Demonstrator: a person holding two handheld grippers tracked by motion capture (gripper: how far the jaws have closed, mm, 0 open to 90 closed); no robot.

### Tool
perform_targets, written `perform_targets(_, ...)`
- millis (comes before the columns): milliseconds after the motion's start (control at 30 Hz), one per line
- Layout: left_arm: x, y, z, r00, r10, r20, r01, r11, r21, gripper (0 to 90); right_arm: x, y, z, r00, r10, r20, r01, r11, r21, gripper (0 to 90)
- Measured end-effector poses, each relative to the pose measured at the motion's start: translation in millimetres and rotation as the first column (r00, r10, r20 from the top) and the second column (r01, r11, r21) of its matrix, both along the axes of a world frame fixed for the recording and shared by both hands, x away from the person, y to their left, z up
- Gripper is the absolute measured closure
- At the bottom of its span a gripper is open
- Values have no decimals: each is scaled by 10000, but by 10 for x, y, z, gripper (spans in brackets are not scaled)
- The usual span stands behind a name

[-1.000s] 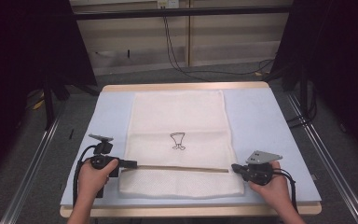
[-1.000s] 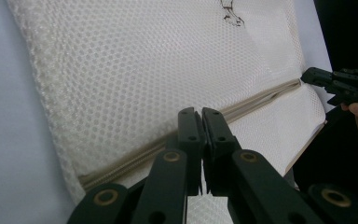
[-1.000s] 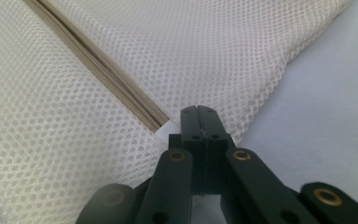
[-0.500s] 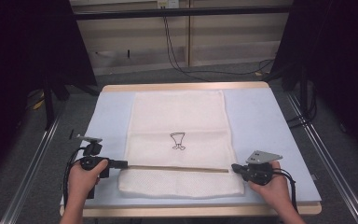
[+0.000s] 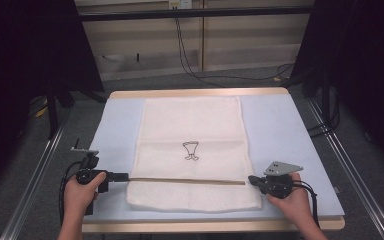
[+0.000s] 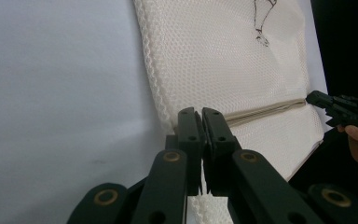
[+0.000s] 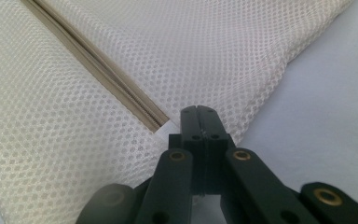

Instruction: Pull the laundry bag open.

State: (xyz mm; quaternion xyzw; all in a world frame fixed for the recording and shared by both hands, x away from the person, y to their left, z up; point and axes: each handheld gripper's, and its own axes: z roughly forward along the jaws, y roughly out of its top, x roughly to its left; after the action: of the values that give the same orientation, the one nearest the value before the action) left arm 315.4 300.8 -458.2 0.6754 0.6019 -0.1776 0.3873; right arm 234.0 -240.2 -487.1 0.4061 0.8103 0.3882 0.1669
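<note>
Mesh laundry bag (image 5: 192, 150), flat on the surface (image 5: 285, 135): its zipper line (image 5: 185, 180) runs crosswise between the left claw (image 5: 125, 176) and right claw (image 5: 252, 179), each pinched closed at its own end of the zipper.

The mesh bag (image 5: 192, 150) is cream-white with a fine honeycomb weave and a black line drawing (image 5: 191, 150) printed at its centre. Its zipper strip (image 7: 100, 70), ahead of the black fingers (image 7: 189, 123), is beige. The table cover (image 5: 115, 125) is pale blue-grey.

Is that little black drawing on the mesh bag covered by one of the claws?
No, the drawing lies bare mid-bag, away from both claws.
</note>
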Motion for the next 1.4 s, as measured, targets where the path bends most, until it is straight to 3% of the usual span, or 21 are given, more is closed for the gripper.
perform_targets(133,-10,-12,-12,10000,-8,-79,9,9999,166,873,-2,1,1,10000,-18,4,18,10000,-35,900)
perform_targets(200,-14,-8,-10,9999,19,-132,-13,9990,458,872,-4,1,2,10000,-33,11,33,10000,-34,900)
perform_targets(500,-16,-5,21,10000,-54,56,51,9986,523,869,3,-6,-2,10000,7,19,-7,10000,37,900)
perform_targets(567,-19,-12,43,9997,118,218,-131,9982,589,849,2,-8,1,10000,-22,-23,23,10000,72,900)
perform_targets(633,-15,10,67,9975,75,702,-135,9962,865,785,6,-26,15,9998,-123,-183,128,9995,273,888)
perform_targets(667,-21,-2,90,9963,289,808,-343,9973,656,739,8,-39,27,9995,-169,-279,179,9992,369,852)
perform_targets(733,-5,0,96,9907,43,1362,-187,9943,1045,683,11,-84,78,9989,-327,-337,350,9971,683,758)
perform_targets(767,9,-11,96,9859,-84,1674,-134,9916,1290,630,12,-108,104,9985,-534,-76,539,9958,734,668)
perform_targets(800,25,-31,92,9777,-7,2098,-288,9901,1377,552,19,-133,125,9964,-822,204,806,9945,666,578)
perform_targets(833,44,-53,82,9610,73,2763,-514,9870,1526,448,33,-162,140,9930,-1117,376,1093,9921,611,521)
perform_targets(900,61,-83,93,9444,100,3285,-771,9784,1918,355,60,-234,160,9844,-1684,500,1653,9844,608,398)
perform_targets(967,77,-83,90,9253,-163,3789,-808,9676,2391,280,78,-293,160,9755,-2120,594,2084,9761,614,335)
perform_targets(1000,81,-84,87,9196,-138,3927,-936,9629,2531,251,85,-322,159,9739,-2199,558,2163,9742,642,314)
perform_targets(1100,104,-63,51,9116,-118,4109,-1077,9578,2665,210,109,-397,159,9688,-2394,635,2357,9699,609,275)
perform_targets(1167,121,-47,24,9057,-227,4234,-1141,9487,2949,193,127,-439,152,9654,-2516,682,2484,9673,515,248)
perform_targets(1267,134,-34,10,9058,-158,4234,-1204,9485,2930,182,143,-478,141,9635,-2593,670,2569,9655,430,247)
perform_targets(1333,138,-33,12,8982,-199,4391,-1284,9436,3053,182,146,-486,136,9619,-2665,607,2642,9635,430,247)
perform_targets(1400,144,-31,12,8967,-186,4423,-1322,9423,3075,181,158,-501,130,9625,-2638,641,2617,9644,389,241)
